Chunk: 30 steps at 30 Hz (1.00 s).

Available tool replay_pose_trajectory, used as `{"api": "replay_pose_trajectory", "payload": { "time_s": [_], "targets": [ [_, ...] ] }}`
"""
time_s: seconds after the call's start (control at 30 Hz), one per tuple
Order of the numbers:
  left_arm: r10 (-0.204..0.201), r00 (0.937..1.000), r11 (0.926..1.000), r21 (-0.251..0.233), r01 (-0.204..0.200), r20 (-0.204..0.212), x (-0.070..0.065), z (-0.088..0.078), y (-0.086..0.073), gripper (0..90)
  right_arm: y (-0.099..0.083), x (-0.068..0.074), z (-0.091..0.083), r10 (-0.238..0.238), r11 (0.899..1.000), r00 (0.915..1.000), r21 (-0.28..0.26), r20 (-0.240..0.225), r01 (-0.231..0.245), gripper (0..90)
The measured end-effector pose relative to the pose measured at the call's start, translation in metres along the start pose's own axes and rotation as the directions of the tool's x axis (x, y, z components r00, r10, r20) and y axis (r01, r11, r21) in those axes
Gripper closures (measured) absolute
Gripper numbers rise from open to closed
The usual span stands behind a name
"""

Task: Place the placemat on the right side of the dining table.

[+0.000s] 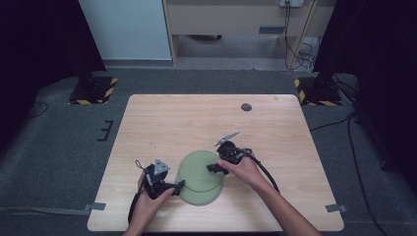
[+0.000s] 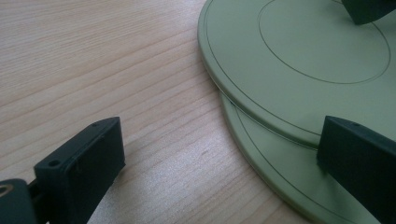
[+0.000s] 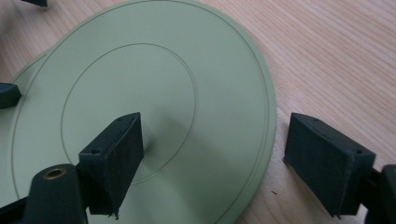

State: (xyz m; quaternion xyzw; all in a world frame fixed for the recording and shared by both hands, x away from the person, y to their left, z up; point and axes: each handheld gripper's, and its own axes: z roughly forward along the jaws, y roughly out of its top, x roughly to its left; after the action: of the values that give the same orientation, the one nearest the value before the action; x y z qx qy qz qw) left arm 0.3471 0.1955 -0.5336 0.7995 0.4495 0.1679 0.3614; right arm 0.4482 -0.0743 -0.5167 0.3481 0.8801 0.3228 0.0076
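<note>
Where the top plate (image 1: 198, 169) covers the lower plate (image 1: 205, 197) on the bench (image 1: 162, 123), only a sliver shows; my right tool (image 3: 212, 154) straddles its rim, released, and my left tool (image 2: 219, 163) waits released beside them.

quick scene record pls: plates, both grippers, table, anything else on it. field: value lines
plates: two green plates, top plate stacked off-centre on bottom plate
left gripper: open, jaws straddle the plates' left edge, no grip visible
right gripper: open, one jaw over top plate, other past its rim
table: light wood
other: small dark round disc near the far edge
</note>
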Motion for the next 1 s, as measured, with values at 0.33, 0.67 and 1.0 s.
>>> {"api": "replay_pose_trajectory", "payload": {
  "time_s": [0.33,0.67,1.0],
  "targets": [
    [-0.003,1.0,1.0,0.003,0.003,0.003,0.001,0.001,0.001,0.2,0.002,0.008,-0.009,-0.005,1.0,0.9999,-0.01,0.012,0.005,26.1],
    [-0.008,1.0,1.0,0.004,0.008,0.004,0.001,0.001,0.001,0.2,0.008,0.024,-0.043,-0.027,0.99,0.999,-0.142,-0.036,0.022,37.4],
    [-0.008,1.0,1.0,0.001,0.008,0.002,0.001,0.001,0.0,0.3,-0.005,0.024,-0.037,-0.085,0.994,0.9946,-0.069,-0.059,0.081,56.8]
  ]
}}
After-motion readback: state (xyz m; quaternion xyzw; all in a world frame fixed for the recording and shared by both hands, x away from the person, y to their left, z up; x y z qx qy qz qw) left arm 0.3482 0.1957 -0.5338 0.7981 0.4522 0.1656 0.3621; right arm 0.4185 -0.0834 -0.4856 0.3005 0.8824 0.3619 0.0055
